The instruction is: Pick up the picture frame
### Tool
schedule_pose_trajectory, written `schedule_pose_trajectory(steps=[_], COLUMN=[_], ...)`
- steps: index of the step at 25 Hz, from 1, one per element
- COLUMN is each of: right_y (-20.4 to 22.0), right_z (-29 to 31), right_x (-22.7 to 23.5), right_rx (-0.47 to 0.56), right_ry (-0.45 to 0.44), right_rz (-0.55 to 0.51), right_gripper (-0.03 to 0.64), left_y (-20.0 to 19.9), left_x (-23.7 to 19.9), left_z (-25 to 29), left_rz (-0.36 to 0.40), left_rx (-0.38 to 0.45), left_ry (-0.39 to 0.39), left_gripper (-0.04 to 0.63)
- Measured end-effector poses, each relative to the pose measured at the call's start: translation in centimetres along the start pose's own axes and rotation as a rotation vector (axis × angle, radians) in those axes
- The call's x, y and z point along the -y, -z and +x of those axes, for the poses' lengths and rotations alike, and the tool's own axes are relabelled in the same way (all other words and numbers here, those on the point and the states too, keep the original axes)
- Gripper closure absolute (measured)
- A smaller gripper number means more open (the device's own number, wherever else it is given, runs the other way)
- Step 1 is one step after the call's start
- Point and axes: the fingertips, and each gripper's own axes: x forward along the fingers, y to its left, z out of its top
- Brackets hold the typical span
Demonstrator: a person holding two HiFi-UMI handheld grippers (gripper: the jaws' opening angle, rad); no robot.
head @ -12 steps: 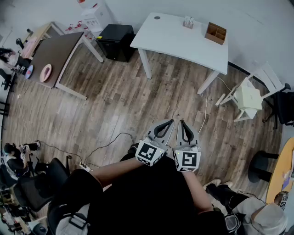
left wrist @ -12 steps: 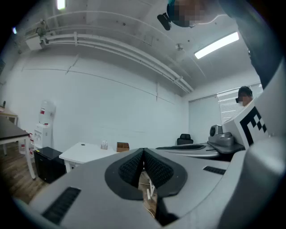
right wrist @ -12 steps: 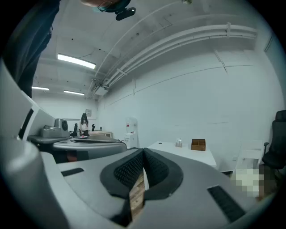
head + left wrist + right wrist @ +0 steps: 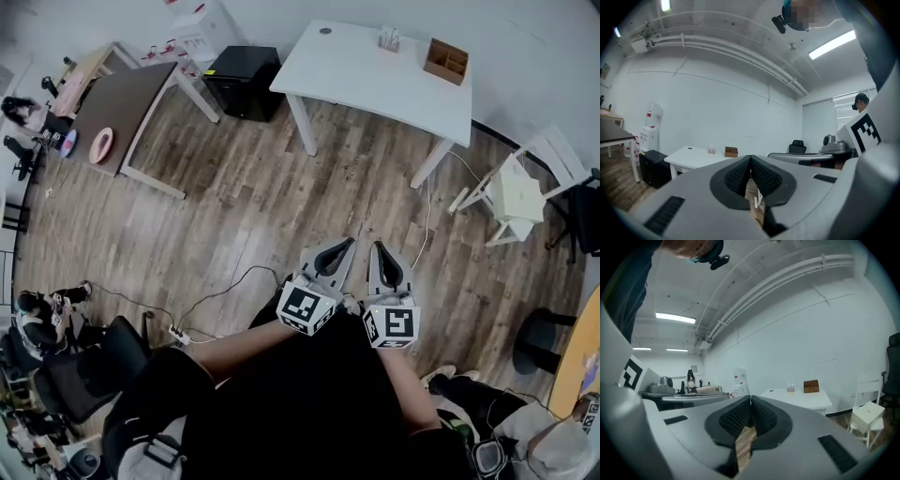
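Observation:
I hold both grippers side by side at waist height over the wood floor, pointing roughly level toward a white table (image 4: 375, 80). The left gripper (image 4: 349, 242) is shut with nothing between its jaws, as the left gripper view (image 4: 750, 157) also shows. Beside it, the right gripper (image 4: 378, 246) is likewise shut and empty (image 4: 750, 397). On the table stand a small wooden box (image 4: 444, 62) and a small pale item (image 4: 387, 38). I cannot make out a picture frame for certain. The table is well beyond both grippers.
A black cabinet (image 4: 242, 84) stands left of the white table, a brown table (image 4: 122, 103) farther left. A white chair (image 4: 516, 192) stands at the right. A cable (image 4: 225, 291) and power strip lie on the floor. A seated person (image 4: 37, 319) is at the left.
The head view has shifted a little, and the two grippers sit slightly lower and to the right in it. Both stay shut and side by side.

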Motion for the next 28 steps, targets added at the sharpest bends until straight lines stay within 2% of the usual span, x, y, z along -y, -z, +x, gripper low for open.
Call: schedule_pose_trajectory(steps=[4,10,14,18,22,24,28], right_y=[0.4,0.4,0.4,0.0,-0.3,-0.6,-1.8], right_z=[0.1,1.5,3.7,7.1,12.3,15.7,23.2], right_x=[1.9,3.8,5.7,8.8,11.7,12.5,13.6], right_rx=[-0.015,-0.037,-0.048,-0.052,-0.066,-0.079,-0.113], right_ry=[0.041,0.057,0.091,0.133,0.163,0.161,0.129], right_rz=[-0.015,-0.078,-0.093,-0.092,-0.087,-0.097,-0.117], right_gripper=[0.583,0.583,0.581,0.581,0.581,0.581,0.581], left_y=[-0.2,-0.7,-1.0,-0.9,-0.5,-0.7,-2.2], left_x=[0.9,1.0,0.0,-2.5,-5.8,-8.2,-13.9], left_z=[1.5,4.6,7.3,11.5,16.2,18.6,22.8], left_rz=[0.012,0.04,0.058,0.025,0.016,0.005,-0.027], left_rx=[0.008,0.037,0.026,0.026,-0.049,-0.073,-0.069], left_ry=[0.037,0.065,0.104,0.124,0.156,0.163,0.139], left_gripper=[0.581,0.581,0.581,0.581,0.581,0.581,0.581])
